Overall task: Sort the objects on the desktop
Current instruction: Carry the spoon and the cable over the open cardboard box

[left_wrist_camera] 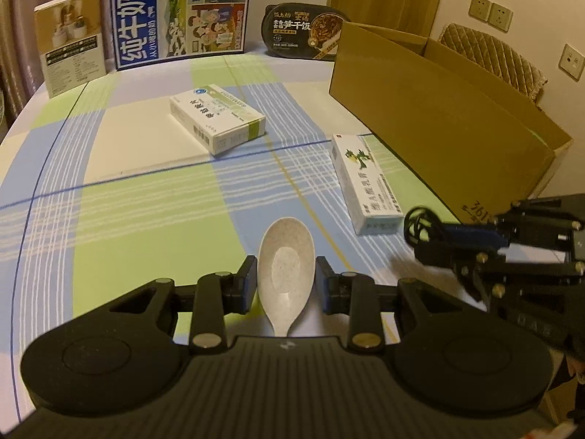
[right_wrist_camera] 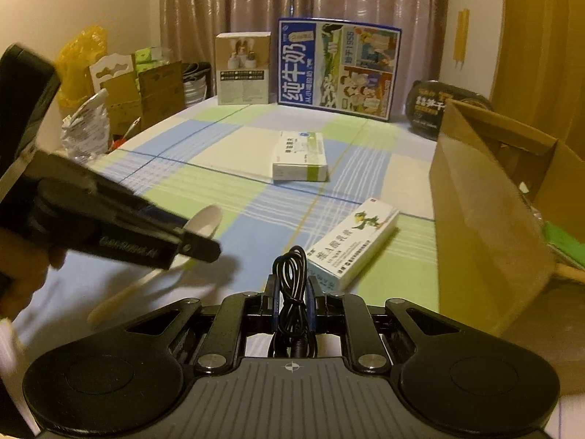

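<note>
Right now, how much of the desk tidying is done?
Partly done, it seems: the cardboard box already holds some items. In hand: the left tool grips a spoon, the right tool a black cable. Left: two white cartons on the table.

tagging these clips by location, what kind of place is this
Most likely a room in a home, not a lab: a table under a checked tablecloth, drawn curtains behind it, wall sockets and a quilted chair back, with bags and cartons piled beside the table.
</note>
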{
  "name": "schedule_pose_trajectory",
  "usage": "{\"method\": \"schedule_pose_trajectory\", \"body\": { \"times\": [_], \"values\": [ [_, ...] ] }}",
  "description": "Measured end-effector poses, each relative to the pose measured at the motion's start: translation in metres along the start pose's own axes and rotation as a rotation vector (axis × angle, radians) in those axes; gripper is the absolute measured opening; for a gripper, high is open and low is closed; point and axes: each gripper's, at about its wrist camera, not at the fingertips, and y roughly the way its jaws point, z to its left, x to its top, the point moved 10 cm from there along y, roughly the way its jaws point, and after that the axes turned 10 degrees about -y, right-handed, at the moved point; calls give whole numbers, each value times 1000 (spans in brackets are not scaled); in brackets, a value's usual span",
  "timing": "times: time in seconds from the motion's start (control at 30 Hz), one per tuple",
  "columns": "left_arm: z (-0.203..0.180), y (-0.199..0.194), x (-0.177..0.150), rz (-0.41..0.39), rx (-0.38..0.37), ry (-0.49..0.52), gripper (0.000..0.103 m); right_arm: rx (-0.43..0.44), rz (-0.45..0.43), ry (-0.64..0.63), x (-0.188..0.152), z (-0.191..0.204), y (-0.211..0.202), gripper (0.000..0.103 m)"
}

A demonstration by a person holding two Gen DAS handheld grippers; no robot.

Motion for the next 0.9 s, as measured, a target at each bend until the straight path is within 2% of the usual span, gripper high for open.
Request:
{"method": "schedule_pose_trajectory", "body": {
  "times": [0.37, 0.6, 0.9],
  "values": [
    [-17, -45, -7, -29, 17, -107, 28, -23, -13, 100, 13, -10, -38, 11],
    [-39, -71, -2, -50, 24, -89, 28, -29, -54, 134, 23, -13, -62, 11],
    [-61, -86, 11, -74, 28, -47, 25, -62, -111, 167, 34, -30, -92, 11]
  ]
}}
